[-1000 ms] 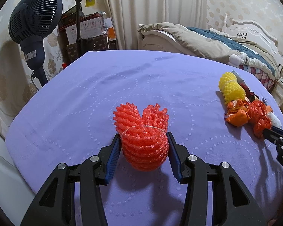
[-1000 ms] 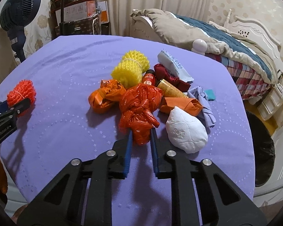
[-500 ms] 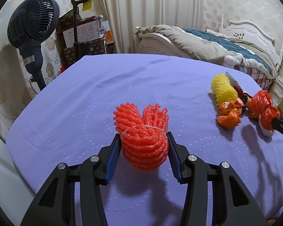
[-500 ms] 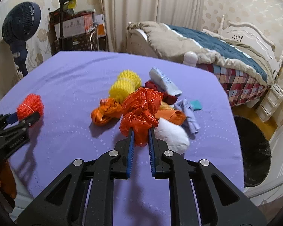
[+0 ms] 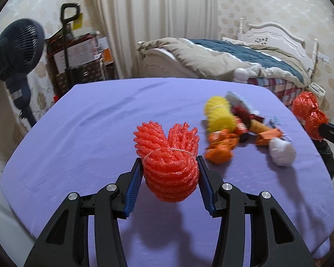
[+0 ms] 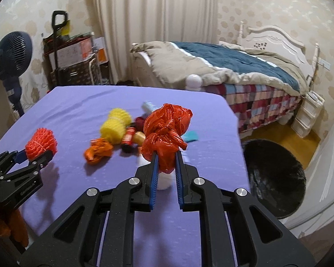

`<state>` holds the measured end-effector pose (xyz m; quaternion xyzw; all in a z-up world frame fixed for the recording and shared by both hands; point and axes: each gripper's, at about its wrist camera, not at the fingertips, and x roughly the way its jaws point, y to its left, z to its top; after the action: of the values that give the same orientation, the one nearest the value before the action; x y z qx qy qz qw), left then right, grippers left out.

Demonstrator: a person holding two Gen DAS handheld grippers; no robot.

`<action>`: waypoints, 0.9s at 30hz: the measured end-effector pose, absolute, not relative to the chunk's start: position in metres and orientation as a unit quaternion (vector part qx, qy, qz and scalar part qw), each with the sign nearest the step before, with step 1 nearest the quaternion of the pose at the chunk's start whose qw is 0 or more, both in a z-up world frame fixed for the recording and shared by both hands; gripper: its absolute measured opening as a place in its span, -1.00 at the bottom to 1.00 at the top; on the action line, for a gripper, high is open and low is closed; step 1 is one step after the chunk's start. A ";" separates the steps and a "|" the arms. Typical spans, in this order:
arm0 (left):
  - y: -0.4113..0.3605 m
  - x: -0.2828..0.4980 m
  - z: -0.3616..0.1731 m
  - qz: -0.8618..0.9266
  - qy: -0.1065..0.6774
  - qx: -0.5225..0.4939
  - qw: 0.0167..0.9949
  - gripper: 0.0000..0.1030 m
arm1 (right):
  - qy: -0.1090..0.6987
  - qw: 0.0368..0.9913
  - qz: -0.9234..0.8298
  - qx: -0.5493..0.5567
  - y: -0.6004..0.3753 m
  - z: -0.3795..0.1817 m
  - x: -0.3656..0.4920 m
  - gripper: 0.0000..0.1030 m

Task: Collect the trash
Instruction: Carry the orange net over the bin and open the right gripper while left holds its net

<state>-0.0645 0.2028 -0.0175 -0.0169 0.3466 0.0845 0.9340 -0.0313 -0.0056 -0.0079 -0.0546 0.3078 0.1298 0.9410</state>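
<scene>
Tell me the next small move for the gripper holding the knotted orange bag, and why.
Probably carry it toward the black bin off the table's right edge. The right gripper is shut on the knotted orange bag, already lifted clear of the purple tablecloth, and the bin stands open below.

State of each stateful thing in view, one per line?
left gripper: shut on orange foam net, lifted
right gripper: shut on knotted red plastic bag, lifted
yellow foam net: lying on purple table
white paper wad: crumpled, on table
black bin: open, on floor
</scene>
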 end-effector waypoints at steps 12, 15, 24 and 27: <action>0.097 -0.031 0.001 -0.022 0.318 0.025 0.948 -0.08 | 0.308 0.950 0.049 -0.012 -0.097 -0.011 -0.015 -0.73; 0.072 -0.017 0.002 -0.050 0.318 0.030 0.946 -0.08 | 0.312 0.950 0.029 -0.003 -0.119 -0.015 -0.009 -0.73; -0.001 0.027 -0.007 -0.113 0.329 0.054 0.936 -0.08 | 0.324 0.946 -0.021 0.018 -0.171 -0.034 0.014 -0.73; -0.021 0.039 -0.012 -0.126 0.332 0.063 0.933 -0.08 | 0.329 0.943 -0.033 0.025 -0.186 -0.039 0.021 -0.73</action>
<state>0.0386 -0.0213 -0.0124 0.0632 0.3320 -0.1258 0.9327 0.0212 -0.1861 -0.0389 0.0253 0.3288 -0.0330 0.9435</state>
